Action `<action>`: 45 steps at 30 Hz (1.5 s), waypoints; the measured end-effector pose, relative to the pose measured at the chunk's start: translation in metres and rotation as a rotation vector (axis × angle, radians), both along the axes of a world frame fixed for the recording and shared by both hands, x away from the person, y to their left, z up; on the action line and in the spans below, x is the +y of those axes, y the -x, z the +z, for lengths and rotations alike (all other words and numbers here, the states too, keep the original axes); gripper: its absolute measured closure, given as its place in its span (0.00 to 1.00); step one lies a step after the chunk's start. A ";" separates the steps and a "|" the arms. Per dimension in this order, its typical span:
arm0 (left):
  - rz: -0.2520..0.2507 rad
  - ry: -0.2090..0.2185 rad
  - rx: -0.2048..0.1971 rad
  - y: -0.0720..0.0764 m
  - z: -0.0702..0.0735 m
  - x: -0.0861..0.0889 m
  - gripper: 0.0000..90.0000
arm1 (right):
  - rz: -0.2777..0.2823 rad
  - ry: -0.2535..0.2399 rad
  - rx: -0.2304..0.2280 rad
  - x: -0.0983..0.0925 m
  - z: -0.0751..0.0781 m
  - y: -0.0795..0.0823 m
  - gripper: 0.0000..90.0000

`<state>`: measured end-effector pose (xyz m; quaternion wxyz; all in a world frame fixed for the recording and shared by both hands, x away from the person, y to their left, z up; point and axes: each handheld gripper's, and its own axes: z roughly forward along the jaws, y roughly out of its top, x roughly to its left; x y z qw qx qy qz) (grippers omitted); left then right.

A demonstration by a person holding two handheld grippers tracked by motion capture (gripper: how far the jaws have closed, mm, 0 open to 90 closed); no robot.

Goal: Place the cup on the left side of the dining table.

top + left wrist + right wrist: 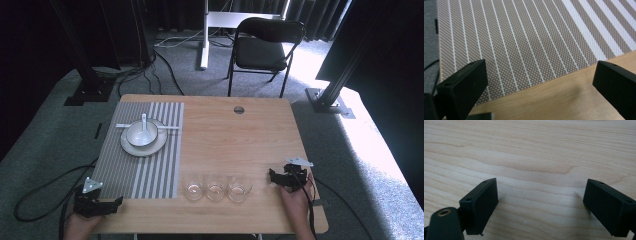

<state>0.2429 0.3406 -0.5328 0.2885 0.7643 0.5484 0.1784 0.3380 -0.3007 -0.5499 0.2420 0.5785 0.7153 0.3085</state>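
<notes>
From the high view, the left gripper (100,204) sits at the lower left of the frame, off the near corner of the striped placemat (145,165), and the right gripper (286,179) rests low and right of centre, just beside the row of three glasses (216,188). At upper left, a bowl with a spoon (144,128) sits on a plate (131,148). The rightmost glass (239,189) is nearest the right gripper; a careless sideways sweep could knock it into its neighbours.

In the left gripper view, the jaws stand wide and empty over the placemat's (524,45) edge; a low approach might snag and drag it, shifting the dishes.

In the right gripper view, the jaws are wide apart, with bare tabletop (531,157) between them.
</notes>
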 end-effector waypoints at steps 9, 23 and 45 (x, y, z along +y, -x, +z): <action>-0.059 0.011 -0.013 -0.001 0.004 -0.006 0.00 | 0.000 0.000 0.000 0.000 0.000 0.000 0.13; -0.152 0.001 -0.036 0.001 0.011 -0.021 0.00 | 0.000 0.000 0.000 0.000 0.000 0.000 0.13; -0.248 0.020 -0.045 -0.003 0.015 -0.046 0.00 | 0.000 0.000 0.000 0.000 0.000 0.000 0.13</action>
